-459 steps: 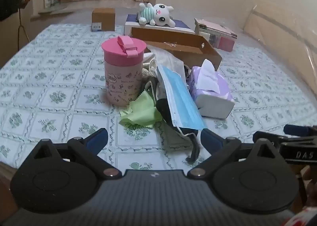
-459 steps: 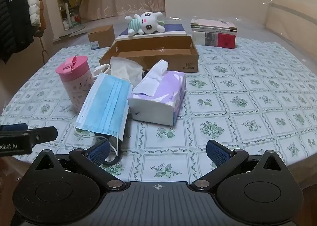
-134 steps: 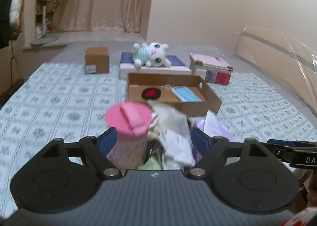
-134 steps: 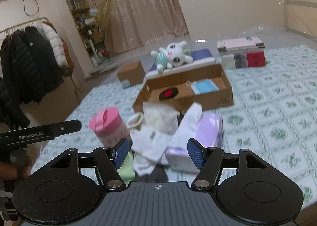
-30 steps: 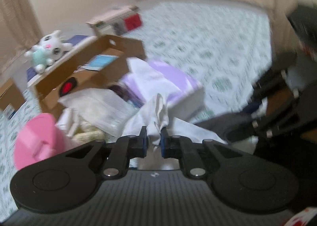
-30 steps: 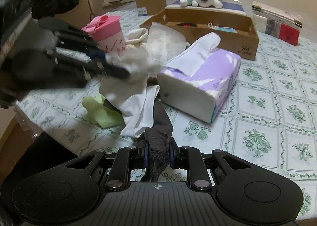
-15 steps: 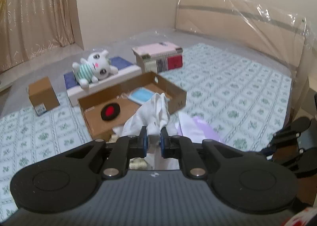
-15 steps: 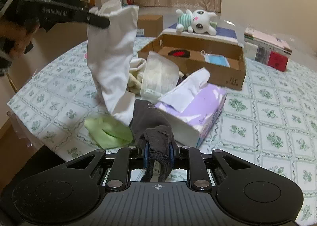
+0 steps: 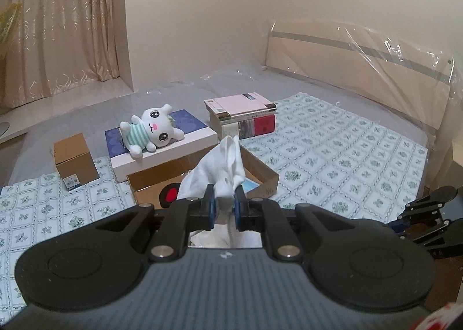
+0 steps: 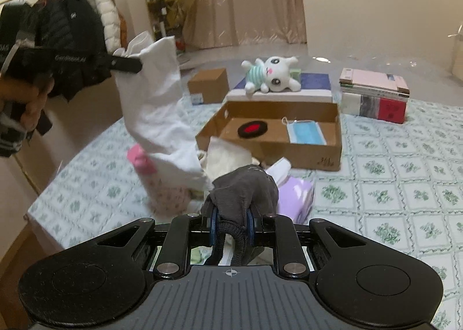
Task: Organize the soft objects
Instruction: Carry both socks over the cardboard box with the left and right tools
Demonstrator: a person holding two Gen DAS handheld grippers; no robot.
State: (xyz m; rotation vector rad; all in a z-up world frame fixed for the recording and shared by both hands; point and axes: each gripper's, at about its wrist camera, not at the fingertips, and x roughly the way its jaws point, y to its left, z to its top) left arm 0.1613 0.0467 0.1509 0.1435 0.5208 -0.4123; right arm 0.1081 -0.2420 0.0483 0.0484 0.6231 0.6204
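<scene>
My left gripper (image 9: 225,206) is shut on a white sock (image 9: 222,168) and holds it high above the table; the right wrist view shows the sock (image 10: 156,104) hanging down from that gripper (image 10: 127,65). My right gripper (image 10: 231,227) is shut on a dark grey sock (image 10: 246,188), lifted above the pile. The open cardboard box (image 10: 315,153) holds a black and red round pad (image 10: 252,128) and a blue face mask (image 10: 306,131). The box also shows in the left wrist view (image 9: 260,170).
A pink cup (image 10: 156,179), a purple tissue pack (image 10: 298,196) and pale cloths (image 10: 225,156) lie below the grippers. A plush bunny (image 10: 272,73) lies on a blue-white box behind. A small brown box (image 10: 208,85) and stacked books (image 10: 376,95) stand at the back.
Both grippers have risen. The white sock hangs higher and farther from the pile, and the dark sock has come up off the table with my right gripper.
</scene>
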